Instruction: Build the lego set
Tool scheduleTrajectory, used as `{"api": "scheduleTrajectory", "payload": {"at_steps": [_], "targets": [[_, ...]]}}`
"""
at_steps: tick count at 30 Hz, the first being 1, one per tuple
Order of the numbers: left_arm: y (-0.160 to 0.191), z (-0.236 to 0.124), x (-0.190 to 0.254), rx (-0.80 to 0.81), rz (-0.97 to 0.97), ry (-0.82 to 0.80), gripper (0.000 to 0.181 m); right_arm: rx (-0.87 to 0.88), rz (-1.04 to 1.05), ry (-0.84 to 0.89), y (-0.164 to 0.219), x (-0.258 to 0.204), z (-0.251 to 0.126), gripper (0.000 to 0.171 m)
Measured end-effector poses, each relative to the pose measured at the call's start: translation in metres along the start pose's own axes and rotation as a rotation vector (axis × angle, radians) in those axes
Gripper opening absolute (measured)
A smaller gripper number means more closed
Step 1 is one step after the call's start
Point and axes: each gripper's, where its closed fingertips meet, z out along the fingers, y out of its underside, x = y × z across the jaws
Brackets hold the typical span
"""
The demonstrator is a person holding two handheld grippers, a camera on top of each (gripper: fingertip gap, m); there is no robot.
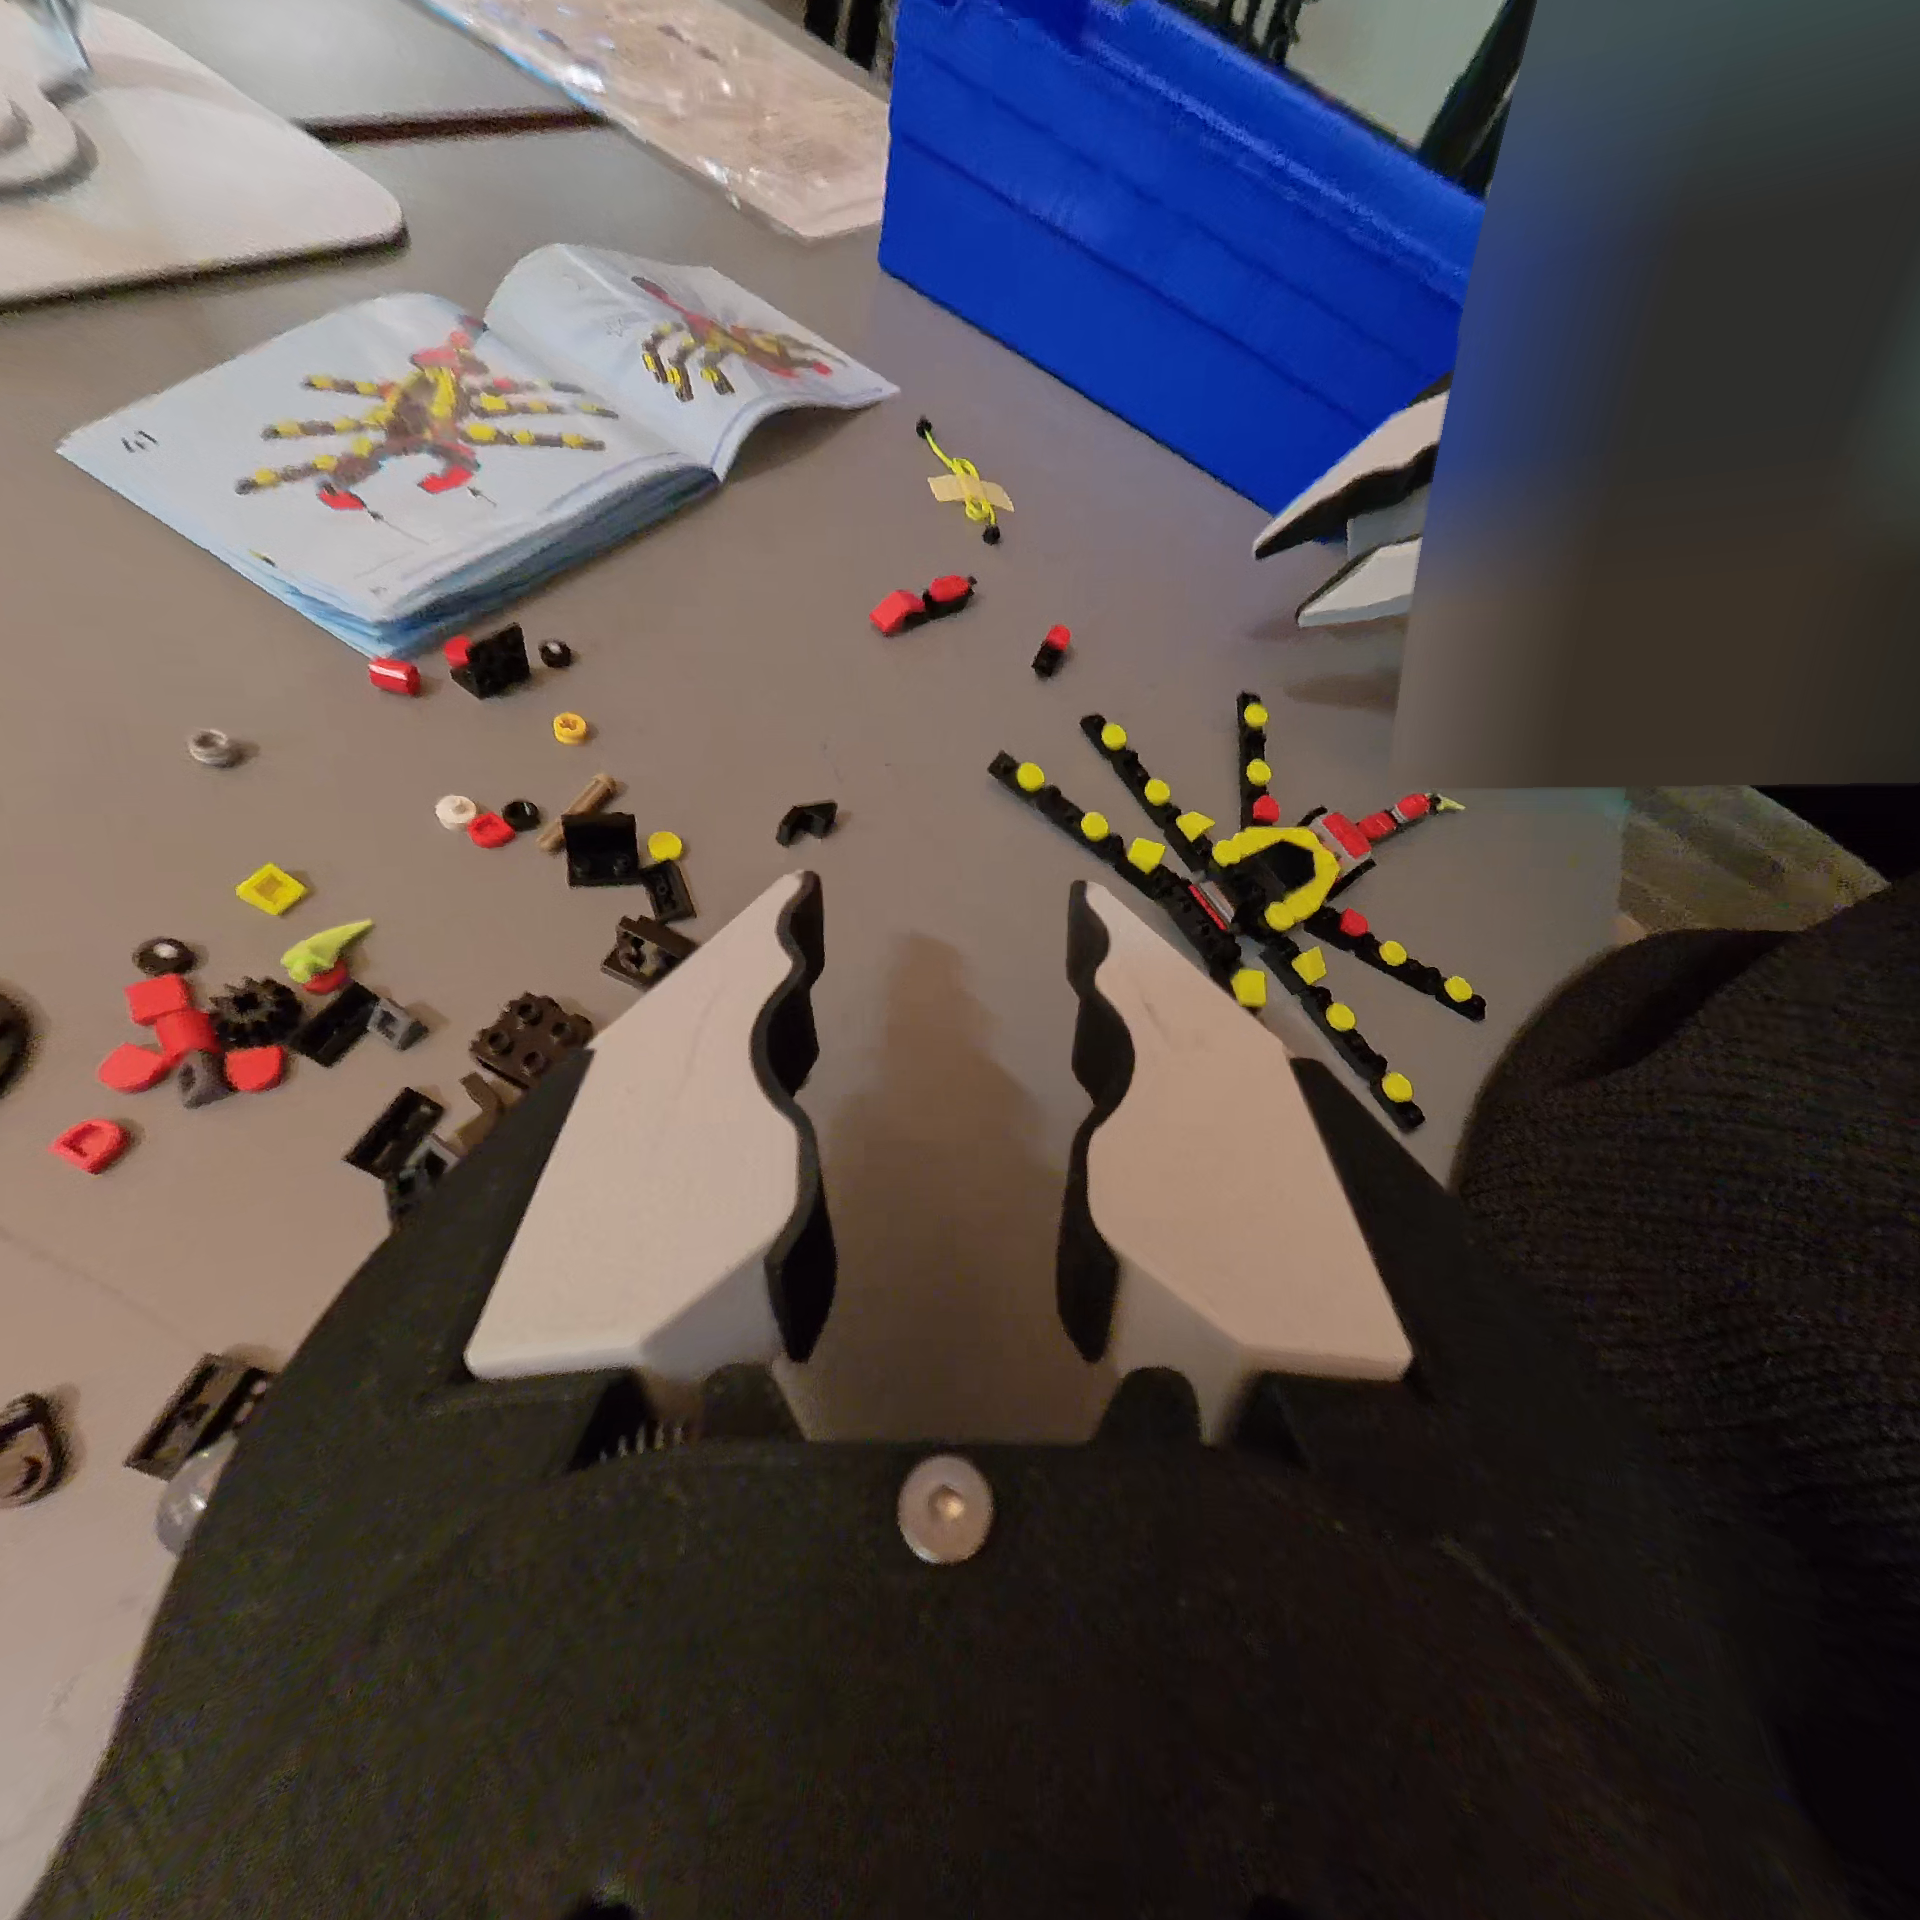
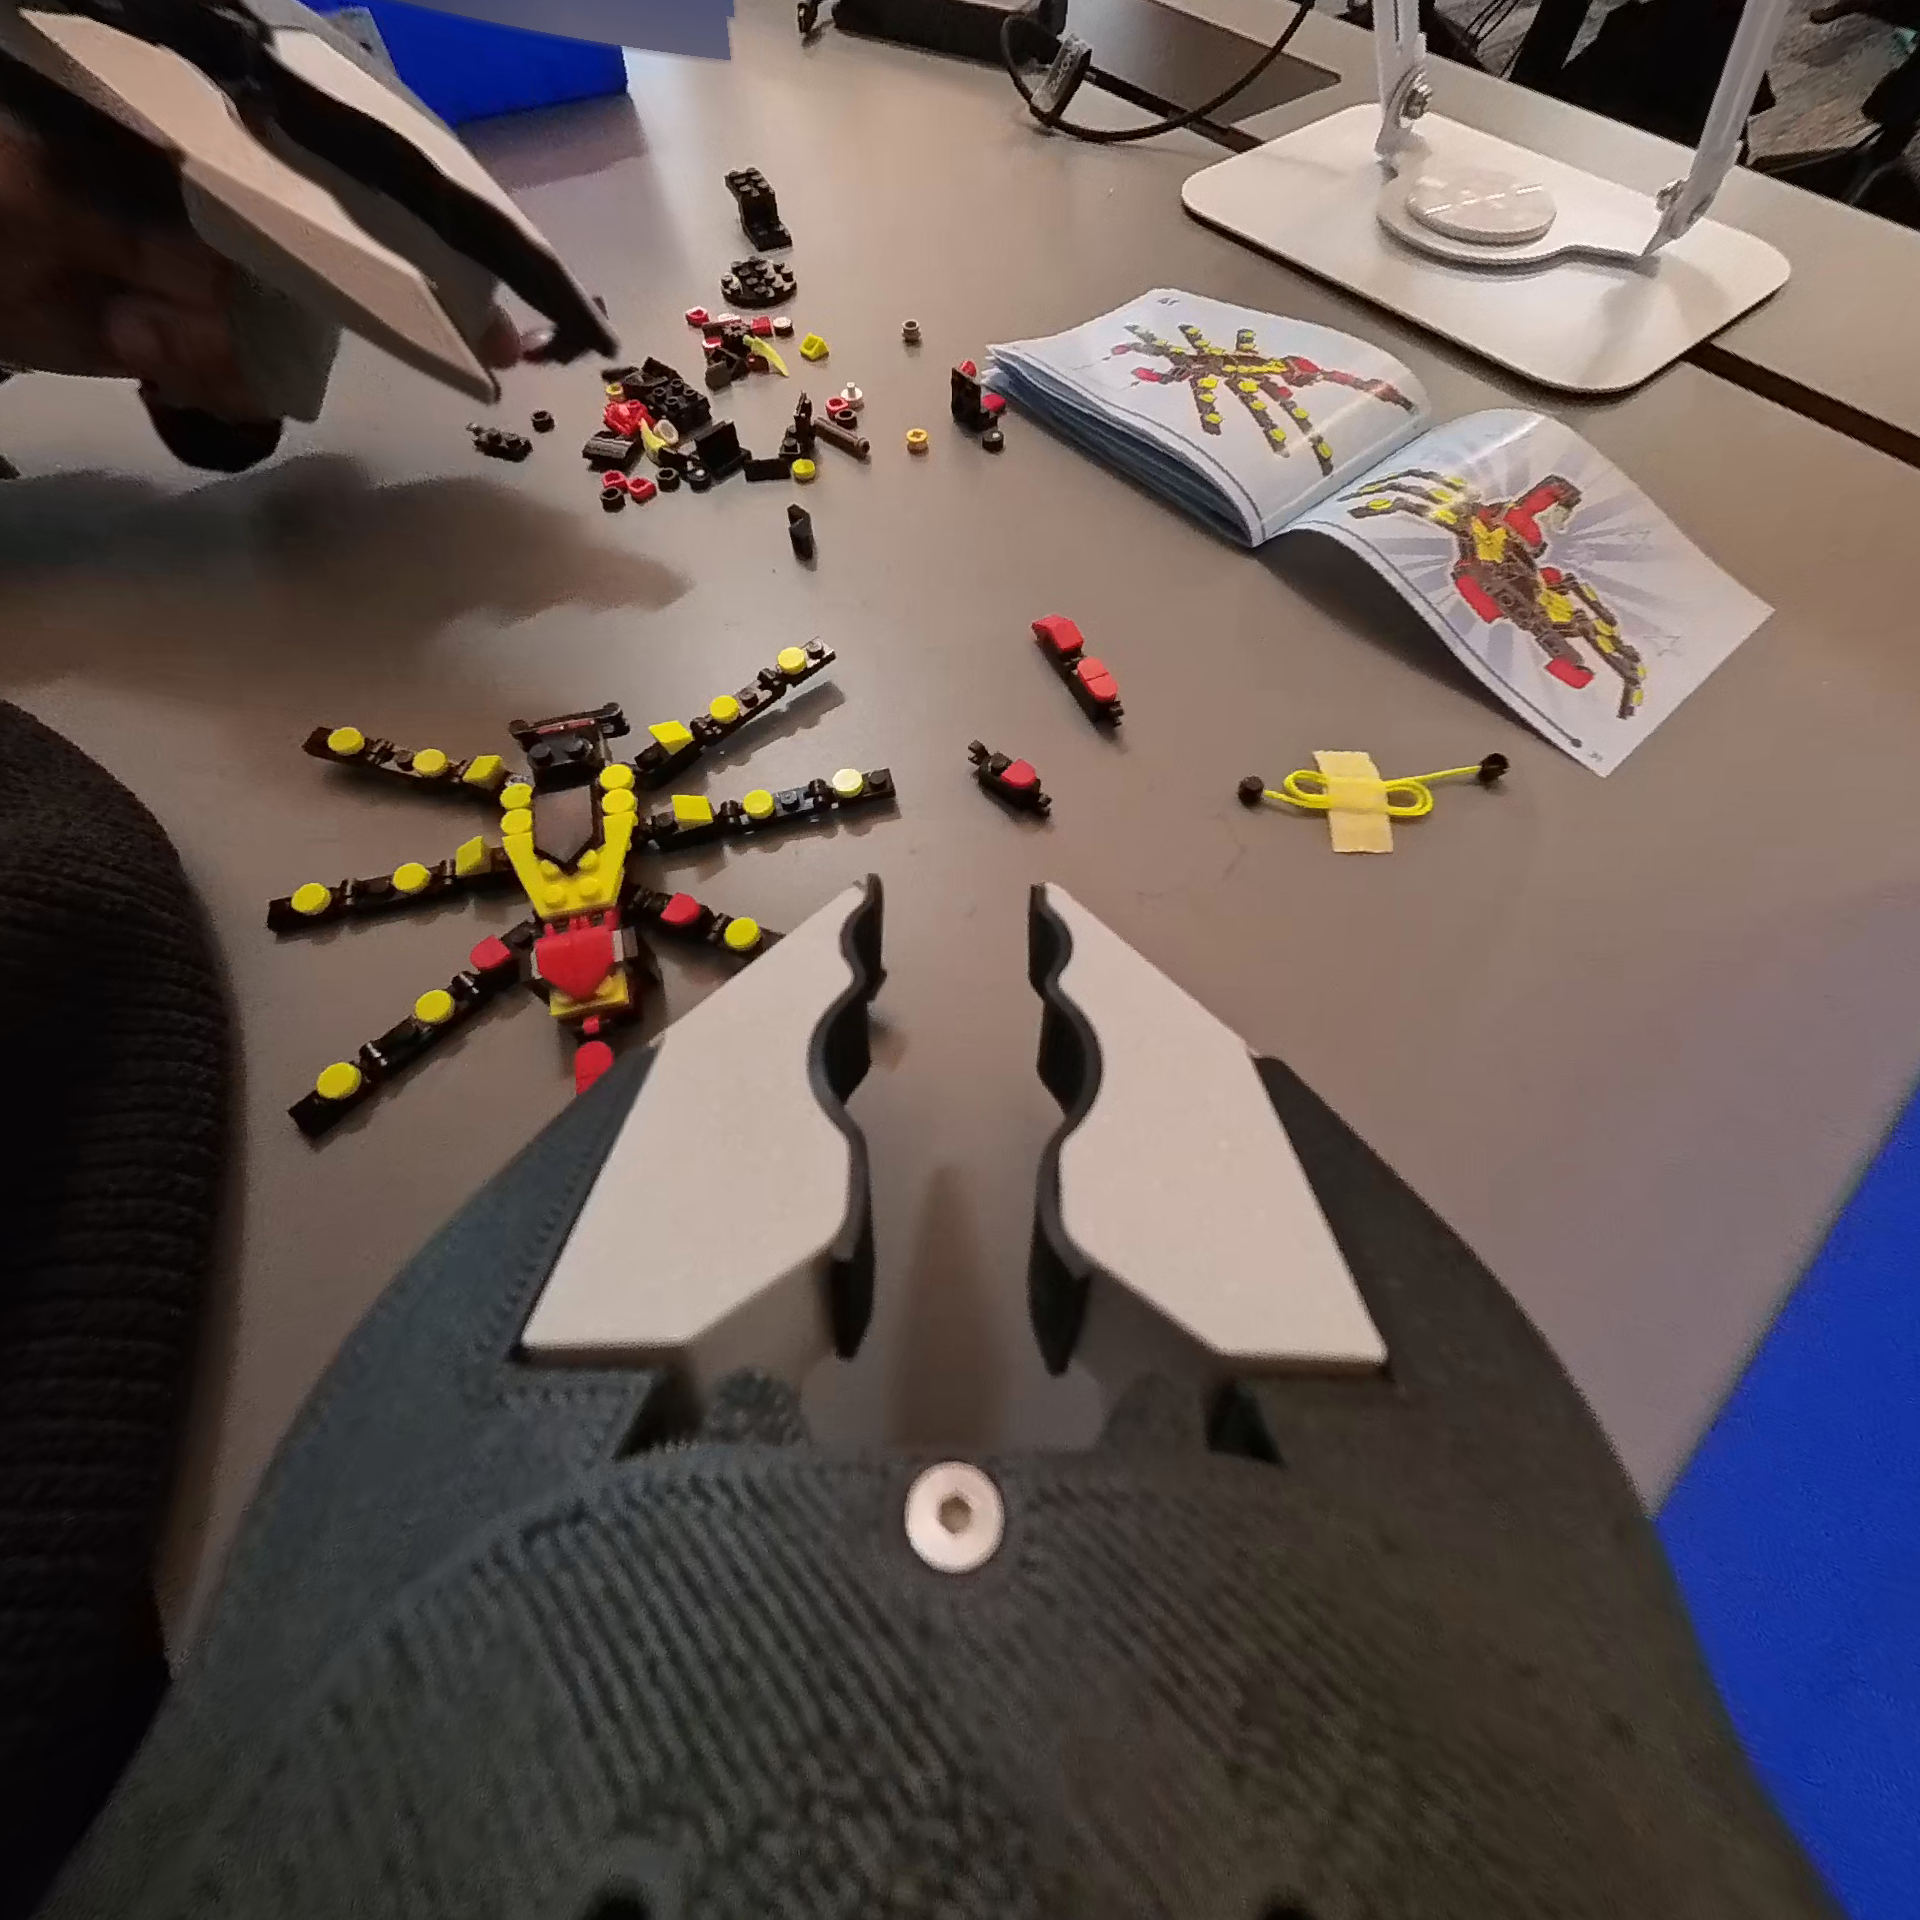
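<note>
A half-built black, yellow and red lego spider (image 2: 571, 873) lies on the grey table; it also shows in the left wrist view (image 1: 1262, 883). My left gripper (image 1: 945, 894) is open and empty, held above the table between the spider and a heap of loose pieces (image 1: 312, 997). My right gripper (image 2: 956, 894) is open and empty, just right of the spider. The left gripper also shows in the right wrist view (image 2: 540, 364), over the loose pieces (image 2: 707, 405). Two small red and black sub-builds (image 2: 1081, 665) (image 2: 1013, 779) lie ahead of the right gripper.
An open instruction booklet (image 2: 1340, 468) lies beyond the pieces, also in the left wrist view (image 1: 457, 436). A yellow string with tape (image 2: 1361, 795) lies to the right. A blue bin (image 1: 1164, 229) and a white stand base (image 2: 1496, 239) stand at the back. A dark sleeve (image 1: 1714, 1195) is close. Across from one pair of fingers to the other is roughly 20 cm.
</note>
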Motion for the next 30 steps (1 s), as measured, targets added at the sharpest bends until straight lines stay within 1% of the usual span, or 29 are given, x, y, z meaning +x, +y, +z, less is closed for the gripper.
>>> {"api": "scheduleTrajectory", "payload": {"at_steps": [2, 4, 6, 9, 12, 13, 15, 18, 22, 24, 26, 27, 30], "targets": [[-0.010, 0.000, -0.006, 0.054, 0.006, -0.045, 0.037, 0.022, 0.024, 0.013, -0.004, 0.005, 0.002, 0.026], [-0.018, 0.004, -0.010, 0.073, 0.025, -0.079, 0.035, 0.062, 0.077, -0.025, -0.013, 0.003, 0.003, 0.026], [-0.024, 0.013, -0.014, 0.056, 0.045, -0.105, 0.035, 0.094, 0.116, -0.080, -0.023, -0.002, 0.004, 0.025], [-0.032, 0.040, -0.015, -0.026, 0.108, -0.093, 0.036, 0.114, 0.113, -0.118, -0.029, -0.011, 0.002, 0.025], [-0.032, 0.074, -0.038, -0.159, 0.229, -0.179, 0.030, 0.131, 0.089, -0.123, -0.034, -0.019, -0.006, 0.025], [-0.033, 0.086, -0.042, -0.188, 0.256, -0.176, 0.029, 0.145, 0.085, -0.124, -0.038, -0.022, -0.010, 0.025], [-0.034, 0.109, -0.038, -0.226, 0.269, -0.106, 0.029, 0.180, 0.079, -0.124, -0.046, -0.026, -0.018, 0.025], [-0.028, 0.135, -0.026, -0.298, 0.257, 0.020, 0.036, 0.217, 0.069, -0.128, -0.052, -0.032, -0.027, 0.025], [-0.023, 0.154, -0.021, -0.333, 0.278, 0.046, 0.036, 0.248, 0.067, -0.139, -0.059, -0.034, -0.033, 0.025], [-0.020, 0.160, -0.020, -0.356, 0.302, 0.036, 0.029, 0.259, 0.073, -0.149, -0.061, -0.035, -0.035, 0.025], [-0.019, 0.161, -0.016, -0.364, 0.319, 0.041, 0.008, 0.266, 0.076, -0.156, -0.062, -0.036, -0.036, 0.025], [-0.020, 0.161, -0.016, -0.366, 0.316, 0.039, 0.004, 0.270, 0.077, -0.158, -0.063, -0.036, -0.037, 0.025], [-0.025, 0.158, -0.015, -0.345, 0.232, 0.055, 0.004, 0.277, 0.078, -0.164, -0.064, -0.037, -0.038, 0.025]]}}
